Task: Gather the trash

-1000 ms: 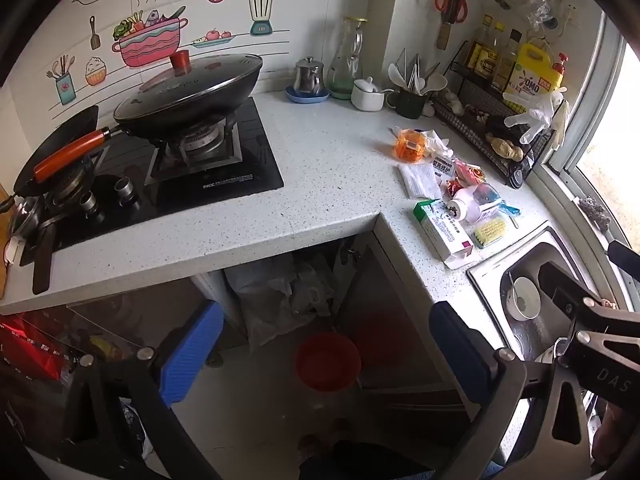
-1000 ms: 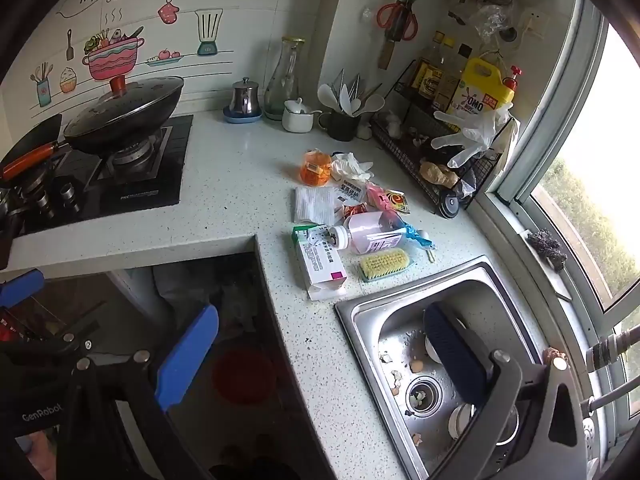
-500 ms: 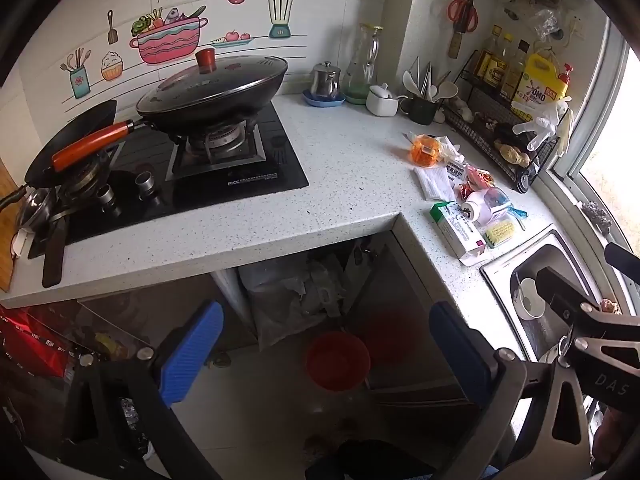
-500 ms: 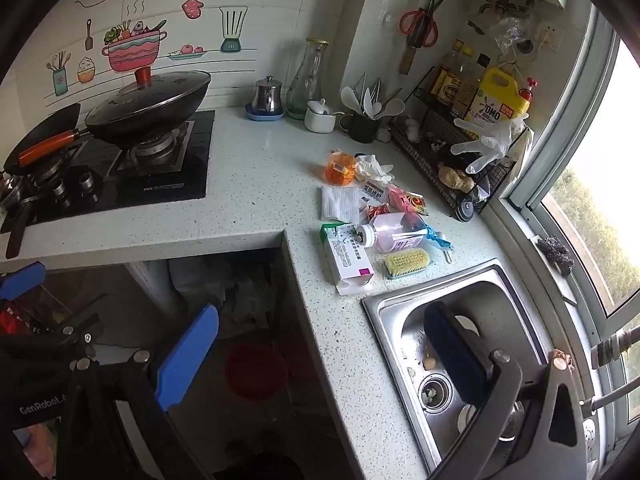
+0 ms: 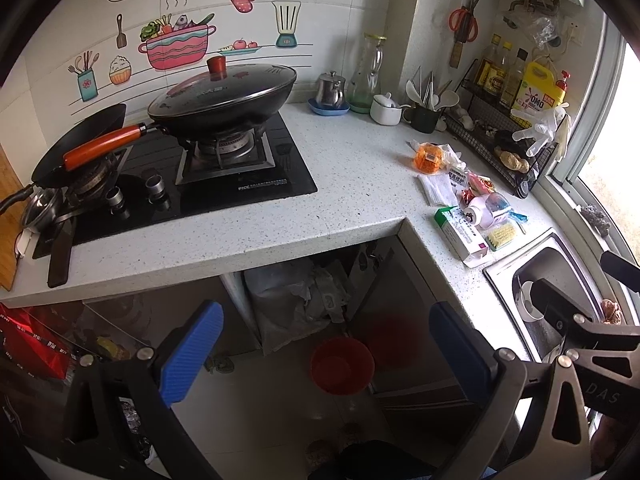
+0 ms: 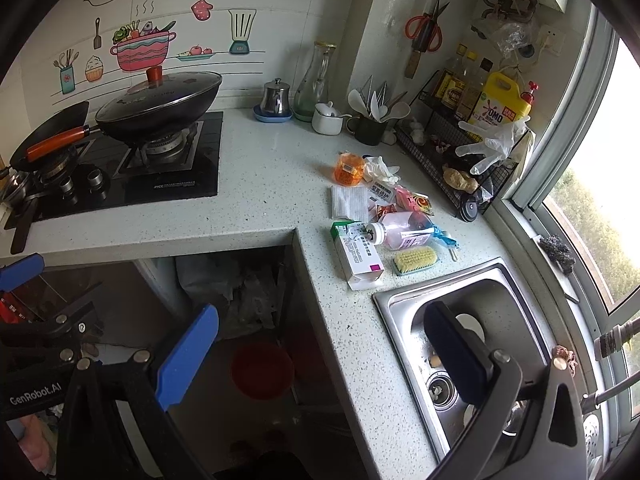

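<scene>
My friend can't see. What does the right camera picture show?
A pile of trash sits on a speckled kitchen counter beside a steel sink. The open, empty right gripper hovers in front.

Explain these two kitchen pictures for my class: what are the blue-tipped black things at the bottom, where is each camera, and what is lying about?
No robot here: a person holds a two-finger gripper in each hand, with a wide-angle camera looking along its fingers. One picture is from the left gripper, the other from the right gripper. Both are open and hold nothing.

On the countertop, beside the sink, lies a heap of rubbish: a green-and-white box, a pink bottle on its side, an orange packet, white tissue and wrappers. A scrub brush lies there too. A lidded wok sits on the stove.
</scene>
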